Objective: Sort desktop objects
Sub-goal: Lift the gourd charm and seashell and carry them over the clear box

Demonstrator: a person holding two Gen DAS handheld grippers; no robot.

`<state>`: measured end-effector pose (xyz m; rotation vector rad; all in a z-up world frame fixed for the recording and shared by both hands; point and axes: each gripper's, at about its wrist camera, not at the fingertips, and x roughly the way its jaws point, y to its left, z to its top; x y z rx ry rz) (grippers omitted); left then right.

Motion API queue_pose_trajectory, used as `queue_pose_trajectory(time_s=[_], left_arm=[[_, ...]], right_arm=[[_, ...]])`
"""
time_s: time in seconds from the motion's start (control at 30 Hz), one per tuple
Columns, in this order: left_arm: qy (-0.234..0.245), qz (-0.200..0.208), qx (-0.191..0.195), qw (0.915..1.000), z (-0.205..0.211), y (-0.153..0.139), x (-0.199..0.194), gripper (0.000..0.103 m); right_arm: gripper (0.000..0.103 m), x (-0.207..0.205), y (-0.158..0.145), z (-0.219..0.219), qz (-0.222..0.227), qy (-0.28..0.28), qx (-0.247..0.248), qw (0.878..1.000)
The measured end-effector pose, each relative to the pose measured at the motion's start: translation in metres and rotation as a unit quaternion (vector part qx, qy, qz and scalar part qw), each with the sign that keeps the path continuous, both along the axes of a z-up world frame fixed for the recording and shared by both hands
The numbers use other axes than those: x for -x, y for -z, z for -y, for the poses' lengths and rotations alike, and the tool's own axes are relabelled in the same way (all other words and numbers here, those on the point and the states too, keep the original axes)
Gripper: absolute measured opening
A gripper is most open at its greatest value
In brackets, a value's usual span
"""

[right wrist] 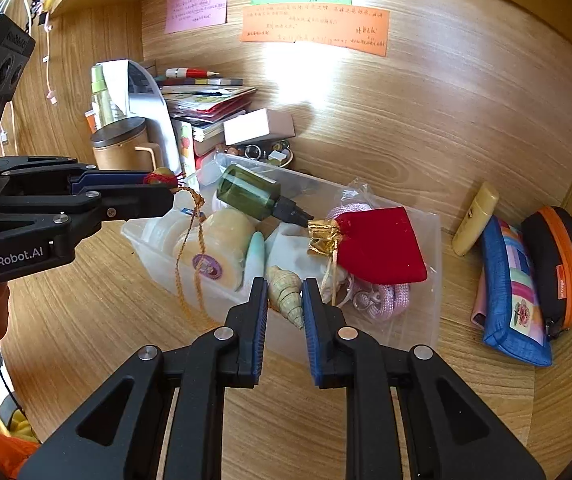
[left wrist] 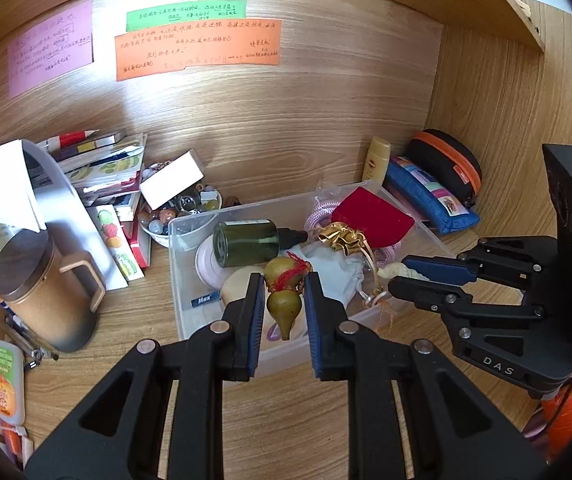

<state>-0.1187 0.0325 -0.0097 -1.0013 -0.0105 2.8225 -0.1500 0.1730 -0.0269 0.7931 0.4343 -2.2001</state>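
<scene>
Meanwhile, over a clear plastic bin [left wrist: 178, 280] standing near the back edge of a wooden desk [left wrist: 286, 420], two hand-held grippers each carry a small trinket. The left gripper [left wrist: 284, 292] is closed on a green-brown gourd charm [left wrist: 284, 300], its pads pinching the narrow waist where a red tassel [left wrist: 291, 274] is tied; a gold cord [right wrist: 190, 240] trails from it down toward the bin. The right gripper [right wrist: 284, 296] is closed on a pale spiral seashell [right wrist: 286, 292], gripped across its broad body with the pointed tip toward the camera. Both objects hang just above the bin's near edge, over its jumble of a green bottle [left wrist: 246, 242], a red velvet pouch [left wrist: 371, 216] and a pink cord [right wrist: 381, 296].

By the look of it, both items are light. The gourd appears hard and smooth, so the waist seems the safest hold, since the rounded bulbs could slip out of flat pads. The shell looks rigid but brittle, its tip and lip likely to chip under a hard squeeze or a drop; a gentle hold across the widest whorl suits it. The dangling cord could snag on the bin's contents as the gourd travels.

A lidded mug [left wrist: 42, 280] and stacked books [left wrist: 102, 168] crowd the desk's left rear corner; pouches [right wrist: 513, 288] lie at the right.
</scene>
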Motion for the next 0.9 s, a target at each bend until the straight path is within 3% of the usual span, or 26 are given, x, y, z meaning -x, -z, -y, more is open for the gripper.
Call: queue_pose_trajectory(time_s=[0.9], left_arm=[[0.017, 0.050, 0.008, 0.9986, -0.007, 0.035, 0.069, 0.019]], right_arm=[[0.016, 0.053, 0.023, 0.007, 0.036, 0.001, -0.004, 0.999]])
